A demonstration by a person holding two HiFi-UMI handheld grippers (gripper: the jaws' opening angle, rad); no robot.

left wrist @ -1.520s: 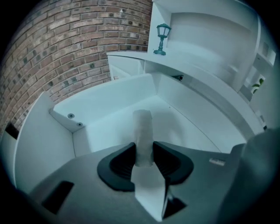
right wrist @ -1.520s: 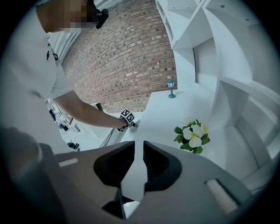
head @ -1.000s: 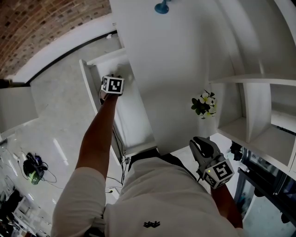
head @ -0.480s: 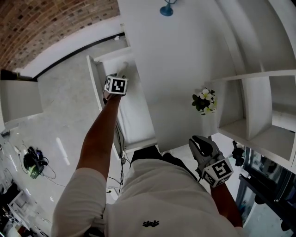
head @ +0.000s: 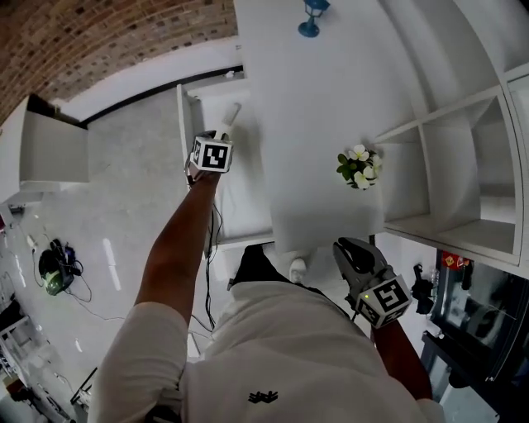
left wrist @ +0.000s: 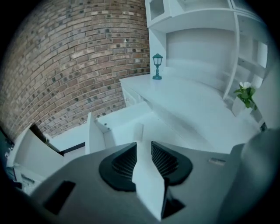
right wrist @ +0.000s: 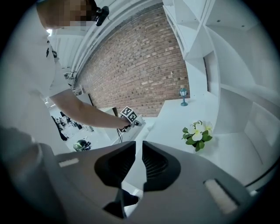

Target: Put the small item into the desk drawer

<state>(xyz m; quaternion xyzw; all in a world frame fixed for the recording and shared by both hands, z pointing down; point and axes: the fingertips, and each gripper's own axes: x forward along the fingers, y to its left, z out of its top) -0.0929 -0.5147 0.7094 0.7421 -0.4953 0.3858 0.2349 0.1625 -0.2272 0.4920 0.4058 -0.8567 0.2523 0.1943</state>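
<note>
The small item [left wrist: 139, 131] seems to lie in the open drawer [left wrist: 117, 125], so we judge the placing done. Our left gripper [left wrist: 143, 154] above it and our right gripper [right wrist: 136, 159] are both empty, jaws apart and just narrowing; shutting the drawer may remain

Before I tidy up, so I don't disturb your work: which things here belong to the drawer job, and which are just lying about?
Job: open desk drawer; small white block standing in it, likely the item.
Lying about: teal lantern figurine; flower sprig on the desk; cable tangle on the floor.
</note>
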